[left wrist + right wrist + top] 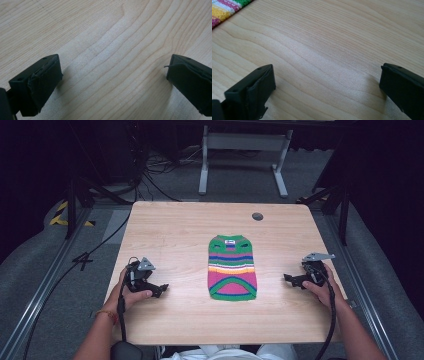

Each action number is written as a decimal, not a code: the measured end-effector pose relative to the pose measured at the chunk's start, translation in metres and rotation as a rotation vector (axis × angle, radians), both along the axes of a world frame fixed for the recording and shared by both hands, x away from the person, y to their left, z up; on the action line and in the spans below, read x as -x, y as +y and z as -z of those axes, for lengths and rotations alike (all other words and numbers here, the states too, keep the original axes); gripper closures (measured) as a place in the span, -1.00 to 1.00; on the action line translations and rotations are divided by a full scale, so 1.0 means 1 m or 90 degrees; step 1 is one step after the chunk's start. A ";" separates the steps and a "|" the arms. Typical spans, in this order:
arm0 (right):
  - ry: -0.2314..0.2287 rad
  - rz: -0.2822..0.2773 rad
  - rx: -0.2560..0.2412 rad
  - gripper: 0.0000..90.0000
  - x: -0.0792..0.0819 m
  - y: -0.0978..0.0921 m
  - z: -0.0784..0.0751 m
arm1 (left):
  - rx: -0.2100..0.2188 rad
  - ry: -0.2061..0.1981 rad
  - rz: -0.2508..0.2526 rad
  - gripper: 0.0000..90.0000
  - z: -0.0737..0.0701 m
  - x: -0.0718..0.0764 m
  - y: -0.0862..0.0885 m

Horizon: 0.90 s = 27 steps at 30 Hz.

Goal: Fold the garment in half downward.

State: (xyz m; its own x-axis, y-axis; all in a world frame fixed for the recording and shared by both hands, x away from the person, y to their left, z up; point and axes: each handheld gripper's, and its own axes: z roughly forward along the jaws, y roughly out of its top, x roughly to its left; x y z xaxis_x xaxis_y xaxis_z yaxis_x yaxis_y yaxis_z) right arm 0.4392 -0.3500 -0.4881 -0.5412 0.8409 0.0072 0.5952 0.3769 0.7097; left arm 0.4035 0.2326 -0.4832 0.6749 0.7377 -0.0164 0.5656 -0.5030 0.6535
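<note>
A small striped knitted garment [232, 268] lay flat near the middle of the table [170, 235], a little toward its near edge. The left tongs [161, 289] rested by the left edge, jaws spread wide over bare wood, holding nothing. The right tongs [290, 279] sat near the right edge, likewise wide open and empty, the garment's striped edge [227, 10] well apart from them.

Beyond the left gripper [161, 289] and right gripper [289, 278], the pale wooden table [170, 230] gives way to grey carpet [240, 180], a white metal frame [245, 142], tangled cables [150, 167] and darkness.
</note>
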 end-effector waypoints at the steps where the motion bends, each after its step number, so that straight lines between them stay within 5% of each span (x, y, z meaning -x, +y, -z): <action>1: 0.000 0.000 0.000 -0.99 0.000 0.000 0.000 | 0.000 -0.001 0.001 -0.99 0.000 0.000 0.000; 27: 0.006 -0.012 0.004 -0.99 0.001 -0.003 -0.001 | -0.032 0.028 -0.010 -0.89 -0.007 0.000 -0.005</action>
